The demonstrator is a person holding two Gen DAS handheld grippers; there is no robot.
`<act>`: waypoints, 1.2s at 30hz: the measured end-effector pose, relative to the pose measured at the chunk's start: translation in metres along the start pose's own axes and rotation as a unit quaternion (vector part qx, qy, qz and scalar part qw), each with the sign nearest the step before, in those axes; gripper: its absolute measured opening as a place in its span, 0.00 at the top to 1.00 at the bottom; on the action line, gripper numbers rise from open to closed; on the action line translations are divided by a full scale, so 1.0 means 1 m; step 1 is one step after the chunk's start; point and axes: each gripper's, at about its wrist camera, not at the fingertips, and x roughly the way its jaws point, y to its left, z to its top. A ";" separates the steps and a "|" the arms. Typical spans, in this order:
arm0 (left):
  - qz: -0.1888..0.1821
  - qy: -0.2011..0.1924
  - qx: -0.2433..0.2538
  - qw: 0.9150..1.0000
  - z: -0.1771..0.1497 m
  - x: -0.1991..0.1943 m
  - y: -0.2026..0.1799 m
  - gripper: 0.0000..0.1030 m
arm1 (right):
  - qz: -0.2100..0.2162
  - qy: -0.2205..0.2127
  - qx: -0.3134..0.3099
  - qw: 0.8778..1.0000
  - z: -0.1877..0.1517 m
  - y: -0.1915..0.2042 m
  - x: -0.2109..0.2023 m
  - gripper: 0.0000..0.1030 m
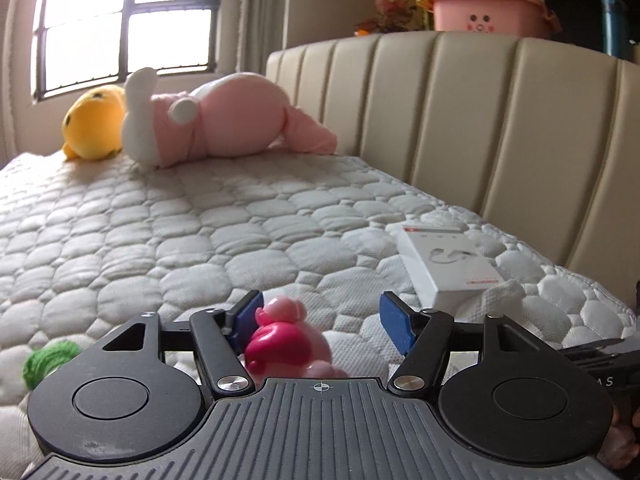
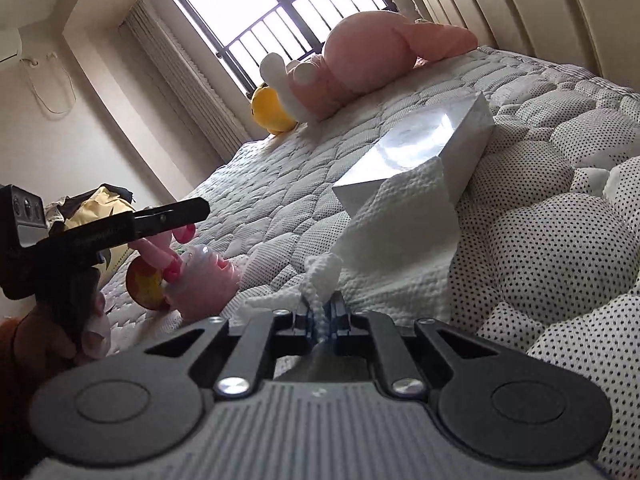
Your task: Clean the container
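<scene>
On the quilted mattress [image 1: 168, 216], near edge: my left gripper [image 1: 320, 322] is spread wide around the pink toy container [image 1: 286, 344] (no contact I can confirm). Right gripper [image 2: 321, 322] is clamped on a paper towel [image 2: 400, 216] draped off the white box [image 2: 420, 140].

A quilted mattress [image 1: 160, 220] fills the scene, with a padded cream headboard [image 1: 460, 120] along its right side. At the far end lie a pink plush [image 1: 224, 120] and, touching it on the left, a yellow plush [image 1: 94, 124]. Behind them is a barred window [image 1: 128, 20] with pale curtains [image 1: 256, 12] to its right. On the ledge behind the headboard stand a pink tub [image 1: 484, 16] with a printed face and some flowers [image 1: 390, 14]. A white box [image 1: 448, 264] lies on the mattress near the headboard. A green tuft [image 1: 48, 360] sits at the near left. In the right view an air conditioner [image 2: 10, 46] hangs on the far-left wall.
</scene>
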 end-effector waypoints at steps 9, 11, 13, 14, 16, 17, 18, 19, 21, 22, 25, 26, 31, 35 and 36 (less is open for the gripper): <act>0.061 -0.024 -0.018 0.998 -0.015 -0.028 0.034 0.31 | -0.002 0.008 -0.003 1.000 0.010 0.034 0.001 0.92; 0.070 -0.029 -0.027 0.997 -0.019 -0.038 0.043 0.27 | 0.016 0.009 -0.005 1.000 0.016 0.046 0.002 0.92; 0.083 -0.033 -0.040 0.995 -0.024 -0.047 0.054 0.23 | 0.034 0.006 -0.013 0.999 0.024 0.061 0.004 0.92; 0.090 -0.035 -0.046 0.994 -0.027 -0.052 0.059 0.21 | 0.045 0.006 -0.016 0.999 0.029 0.069 0.006 0.92; 0.098 -0.029 -0.064 0.993 -0.034 -0.056 0.069 0.21 | 0.079 0.007 -0.020 0.997 0.040 0.090 0.013 0.92; 0.102 -0.028 -0.071 0.992 -0.038 -0.059 0.074 0.21 | 0.099 0.007 -0.018 0.995 0.046 0.101 0.017 0.92; 0.106 -0.028 -0.079 0.991 -0.042 -0.062 0.078 0.21 | 0.123 0.008 -0.014 0.992 0.053 0.111 0.022 0.92; 0.102 -0.027 -0.088 0.991 -0.047 -0.065 0.083 0.20 | 0.149 0.012 -0.006 0.989 0.059 0.122 0.029 0.92; 0.094 -0.028 -0.102 0.990 -0.054 -0.069 0.088 0.19 | 0.195 0.020 0.015 0.981 0.068 0.140 0.047 0.92; 0.094 -0.028 -0.105 0.990 -0.057 -0.071 0.090 0.18 | 0.207 0.028 0.018 0.978 0.070 0.148 0.059 0.92; 0.108 -0.025 -0.099 0.989 -0.066 -0.078 0.090 0.16 | 0.162 0.049 -0.023 0.985 0.061 0.167 0.093 0.92; 0.111 -0.024 -0.101 0.988 -0.069 -0.080 0.091 0.15 | 0.137 0.058 -0.047 0.988 0.055 0.170 0.100 0.92; 0.106 -0.018 -0.136 0.985 -0.086 -0.097 0.105 0.10 | 0.097 0.075 -0.100 0.987 0.024 0.169 0.098 0.92; 0.092 -0.036 -0.124 0.987 -0.087 -0.109 0.095 0.09 | 0.085 0.099 -0.095 0.987 0.011 0.161 0.090 0.92; 0.090 -0.041 -0.097 0.990 -0.084 -0.111 0.087 0.09 | 0.080 0.107 -0.093 0.987 0.009 0.158 0.090 0.92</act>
